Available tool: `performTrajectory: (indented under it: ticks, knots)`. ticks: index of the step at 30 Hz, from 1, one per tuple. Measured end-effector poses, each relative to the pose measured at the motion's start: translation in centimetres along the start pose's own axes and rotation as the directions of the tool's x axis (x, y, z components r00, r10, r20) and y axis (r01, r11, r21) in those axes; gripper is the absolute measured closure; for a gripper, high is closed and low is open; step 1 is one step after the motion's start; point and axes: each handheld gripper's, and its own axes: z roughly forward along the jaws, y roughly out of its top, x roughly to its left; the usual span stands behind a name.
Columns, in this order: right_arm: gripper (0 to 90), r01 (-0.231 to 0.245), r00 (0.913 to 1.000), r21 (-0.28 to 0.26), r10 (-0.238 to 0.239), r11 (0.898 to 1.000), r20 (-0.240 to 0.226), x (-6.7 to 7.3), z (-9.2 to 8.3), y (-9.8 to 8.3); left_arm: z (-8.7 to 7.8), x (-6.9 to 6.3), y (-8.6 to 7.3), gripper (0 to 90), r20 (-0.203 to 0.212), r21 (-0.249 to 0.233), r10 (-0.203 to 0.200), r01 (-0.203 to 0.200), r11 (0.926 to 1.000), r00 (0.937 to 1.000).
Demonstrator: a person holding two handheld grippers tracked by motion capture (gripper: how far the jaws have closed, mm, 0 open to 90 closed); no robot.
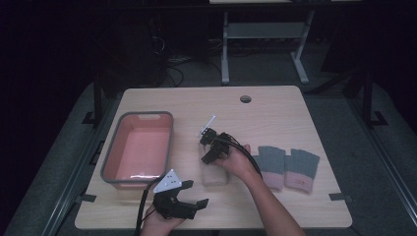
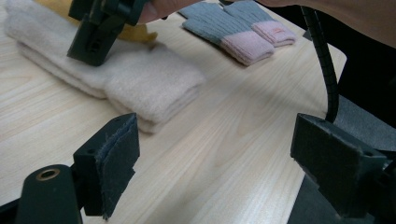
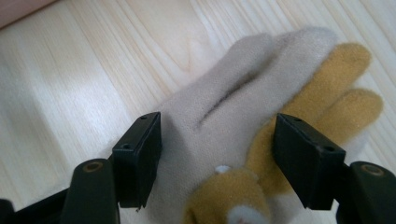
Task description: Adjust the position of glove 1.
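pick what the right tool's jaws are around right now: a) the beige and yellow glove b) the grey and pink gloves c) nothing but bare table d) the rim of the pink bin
a: in the right gripper view the right tool has its open jaws either side of the beige and yellow glove, pads not pressing it; the grey and pink gloves lie apart to the side.

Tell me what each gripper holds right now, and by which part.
Nothing is held. The right gripper has open jaws straddling the beige mitten around its middle without clamping it. The left gripper is open over bare table.

A dim lab: bare wooden table (image 1: 275, 108), workbench frame (image 1: 265, 44) and floor cables (image 1: 172, 69) behind.
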Motion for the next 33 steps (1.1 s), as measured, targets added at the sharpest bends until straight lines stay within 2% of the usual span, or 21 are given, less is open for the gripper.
performTrajectory:
  ticks: [8, 11, 13, 14, 16, 17, 19, 20, 21, 22, 24, 25, 28, 29, 30, 31, 32, 33]
  knots:
    - [32.3, -0.055, 0.9985, -0.012, 0.055, 0.998, -0.008, -0.6, -0.4, -1.5, 0.2, 0.0, 0.1, 15.8, 0.01, -0.003, -0.016, 0.016, 0.9999, 0.9998]
    - [32.2, -0.062, 0.9981, -0.009, 0.062, 0.998, -0.002, -0.6, -0.7, -1.7, 0.2, 0.0, 0.4, 15.7, 0.031, -0.023, -0.031, 0.032, 0.9992, 0.999]
    - [32.3, -0.052, 0.9986, -0.035, 0.052, 0.998, 0.003, -0.5, -1.2, -1.9, 0.2, 0.0, 0.5, 15.8, 0.028, -0.027, -0.032, 0.033, 0.9991, 0.9991]
    - [31.5, -0.06, 0.9982, -0.039, 0.06, 0.997, -0.005, -0.5, -1.5, -2.0, 0.4, 0.1, 0.7, 15.8, 0.009, -0.027, -0.033, 0.033, 0.9991, 0.9994]
    - [31.6, -0.082, 0.9962, -0.063, 0.08, 0.995, -0.034, -0.6, -2.2, -2.4, 0.7, 0.3, 1.0, 15.8, -0.007, -0.019, -0.048, 0.047, 0.9987, 0.9988]
    - [31.6, -0.082, 0.9962, -0.063, 0.08, 0.995, -0.034, -0.6, -2.2, -2.4, 0.7, 0.3, 1.0, 15.8, -0.007, -0.019, -0.048, 0.047, 0.9987, 0.9988]
    - [31.4, -0.122, 0.9921, -0.097, 0.119, 0.988, -0.039, -1.1, -3.4, -3.4, 1.2, 0.7, 1.4, 16.3, -0.041, -0.014, -0.103, 0.102, 0.9947, 0.9939]
    - [31.4, -0.122, 0.9921, -0.097, 0.119, 0.988, -0.039, -1.1, -3.4, -3.4, 1.2, 0.7, 1.4, 16.9, -0.041, -0.014, -0.103, 0.102, 0.9947, 0.9939]
    - [31.7, -0.138, 0.9899, -0.094, 0.134, 0.986, -0.047, -1.2, -3.7, -3.7, 1.4, 0.9, 1.6, 16.9, -0.045, -0.016, -0.126, 0.125, 0.992, 0.991]
    - [32.2, -0.169, 0.9845, -0.112, 0.163, 0.979, -0.064, -1.6, -4.3, -4.4, 1.8, 1.0, 2.0, 18.3, -0.051, -0.011, -0.141, 0.14, 0.99, 0.9887]
    - [32.2, -0.185, 0.9811, -0.116, 0.177, 0.976, -0.078, -1.8, -4.5, -4.8, 2.1, 1.0, 2.2, 20.9, -0.06, -0.008, -0.147, 0.147, 0.9891, 0.9872]
    - [31.9, -0.206, 0.9767, -0.117, 0.197, 0.971, -0.086, -2.0, -5.0, -5.4, 2.6, 1.0, 2.6, 21.1, -0.067, 0.007, -0.155, 0.156, 0.9877, 0.9856]
    - [32.0, -0.234, 0.9698, -0.139, 0.221, 0.962, -0.104, -2.1, -5.3, -6.4, 3.2, 1.2, 3.2, 21.1, -0.075, 0.008, -0.163, 0.164, 0.9865, 0.9838]
    - [32.1, -0.248, 0.9658, -0.142, 0.234, 0.958, -0.111, -2.2, -5.3, -6.7, 3.7, 1.5, 3.6, 21.1, -0.084, 0.015, -0.181, 0.183, 0.983, 0.9799]
    - [32.3, -0.263, 0.9616, -0.145, 0.247, 0.954, -0.12, -2.3, -5.3, -7.1, 3.7, 1.5, 3.6, 21.1, -0.084, 0.015, -0.181, 0.183, 0.983, 0.9799]
    - [32.3, -0.263, 0.9616, -0.145, 0.247, 0.954, -0.12, -2.3, -5.3, -7.1, 4.0, 1.7, 3.7, 21.1, -0.089, 0.019, -0.187, 0.189, 0.9818, 0.9784]
    - [33.6, -0.3, 0.9495, -0.15, 0.279, 0.942, -0.143, -2.5, -5.2, -7.8, 4.5, 2.2, 3.9, 21.7, -0.102, 0.03, -0.224, 0.228, 0.9732, 0.9693]
    - [34.7, -0.321, 0.9412, -0.156, 0.296, 0.934, -0.163, -2.5, -5.1, -8.2, 4.5, 2.2, 3.9, 22.5, -0.102, 0.03, -0.224, 0.228, 0.9732, 0.9693]
